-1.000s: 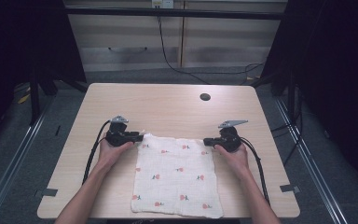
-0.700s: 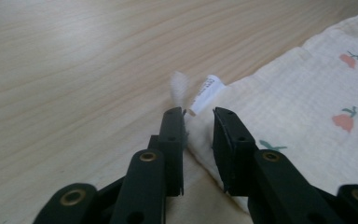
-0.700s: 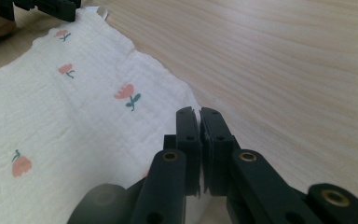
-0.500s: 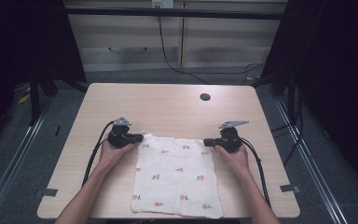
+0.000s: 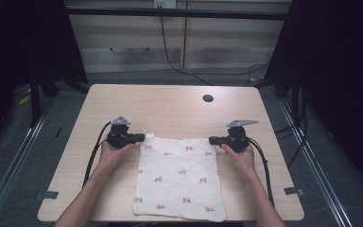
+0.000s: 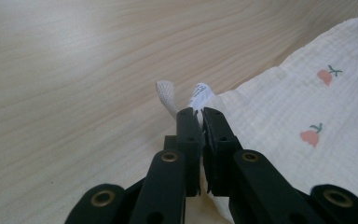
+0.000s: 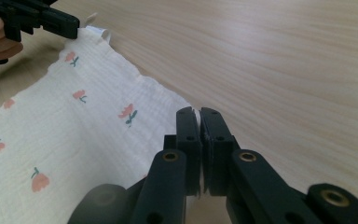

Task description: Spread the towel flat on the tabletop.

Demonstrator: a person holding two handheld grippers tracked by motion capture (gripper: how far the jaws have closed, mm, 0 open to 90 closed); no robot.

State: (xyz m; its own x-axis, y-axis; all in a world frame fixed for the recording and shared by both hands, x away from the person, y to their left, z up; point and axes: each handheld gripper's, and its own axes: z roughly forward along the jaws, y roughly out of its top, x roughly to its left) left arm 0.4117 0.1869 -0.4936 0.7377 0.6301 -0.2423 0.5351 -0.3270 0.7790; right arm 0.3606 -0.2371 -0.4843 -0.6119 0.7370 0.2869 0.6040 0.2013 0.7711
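Observation:
A white cloth (image 5: 179, 177) printed with small red flowers lies flat on the wooden table (image 5: 170, 111), its near edge at the table's front. My left gripper (image 5: 141, 138) is shut on the cloth's far left corner; in the left gripper view the corner and a white label (image 6: 199, 94) stick out past the closed jaws (image 6: 199, 116). My right gripper (image 5: 212, 140) is shut on the far right corner, where the cloth (image 7: 74, 126) edge is pinched between the jaws (image 7: 198, 116). The left gripper (image 7: 51, 21) also appears far off in the right gripper view.
A dark round hole (image 5: 208, 98) sits in the tabletop at the back right. Cables (image 5: 92, 156) trail from both grippers toward the front. Bare wood stretches behind the cloth. Dark frames and floor cables surround the table.

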